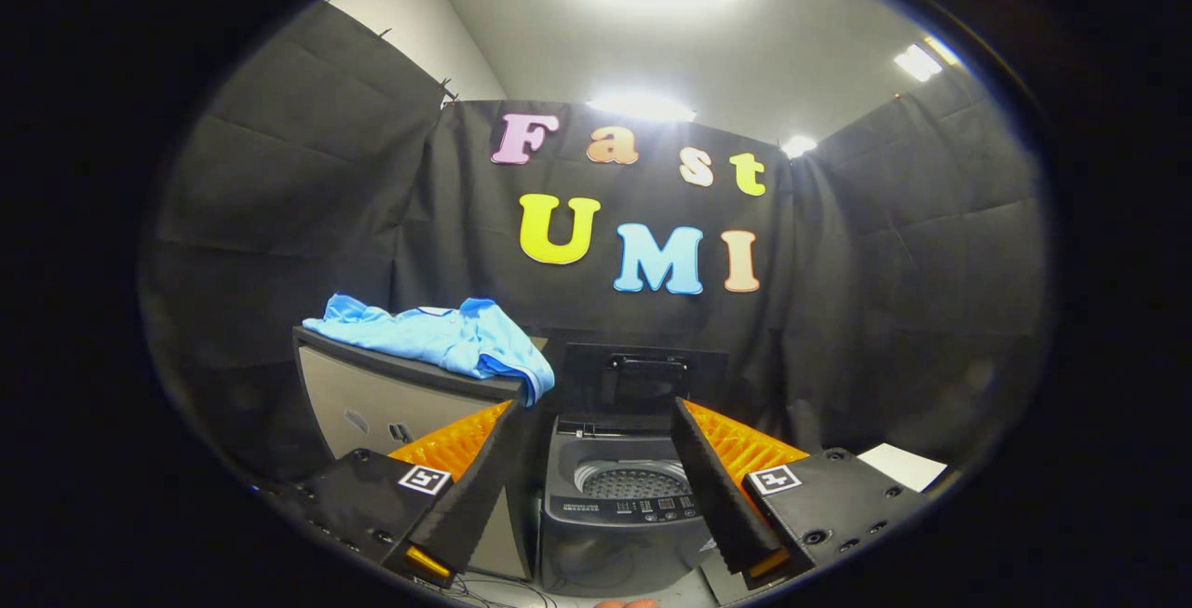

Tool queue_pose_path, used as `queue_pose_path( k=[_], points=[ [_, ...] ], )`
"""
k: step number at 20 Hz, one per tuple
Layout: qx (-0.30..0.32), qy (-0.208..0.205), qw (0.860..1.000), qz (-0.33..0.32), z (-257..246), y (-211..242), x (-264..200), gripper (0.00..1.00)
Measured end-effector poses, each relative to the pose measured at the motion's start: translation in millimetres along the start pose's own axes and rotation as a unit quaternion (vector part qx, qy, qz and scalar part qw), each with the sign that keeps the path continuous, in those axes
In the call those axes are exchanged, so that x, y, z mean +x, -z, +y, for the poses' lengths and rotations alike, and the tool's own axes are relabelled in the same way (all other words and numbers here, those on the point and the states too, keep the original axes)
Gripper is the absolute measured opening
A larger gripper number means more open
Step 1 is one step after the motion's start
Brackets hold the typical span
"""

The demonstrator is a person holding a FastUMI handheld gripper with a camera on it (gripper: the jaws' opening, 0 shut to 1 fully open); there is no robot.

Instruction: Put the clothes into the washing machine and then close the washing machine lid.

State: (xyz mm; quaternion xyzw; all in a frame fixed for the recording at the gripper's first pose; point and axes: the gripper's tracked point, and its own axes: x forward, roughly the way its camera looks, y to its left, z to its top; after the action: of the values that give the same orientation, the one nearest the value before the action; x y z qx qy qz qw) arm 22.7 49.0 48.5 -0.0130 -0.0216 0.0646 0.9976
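Two spread gripper fingers, washing machine lid up, shirt overhanging cabinet edge

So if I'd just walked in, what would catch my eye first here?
Probably the bright blue shirt, lying crumpled on top of a grey cabinet beyond the left finger. Next, the small washing machine straight ahead between the fingers, its lid standing open so the perforated drum shows. The gripper itself is open and holds nothing.
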Motion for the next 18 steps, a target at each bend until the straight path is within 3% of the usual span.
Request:
queue_pose_path(
  k=[5,10,18],
  points=[
    [-0.010,-0.024,0.999,-0.020,6.9,-41.8,30.7,1.00],
    [-0.002,-0.065,0.998,0.002,27.0,-59.1,61.6,1.00],
    [0.031,-0.118,0.988,0.095,65.7,-83.2,108.5,1.00]
  ],
)
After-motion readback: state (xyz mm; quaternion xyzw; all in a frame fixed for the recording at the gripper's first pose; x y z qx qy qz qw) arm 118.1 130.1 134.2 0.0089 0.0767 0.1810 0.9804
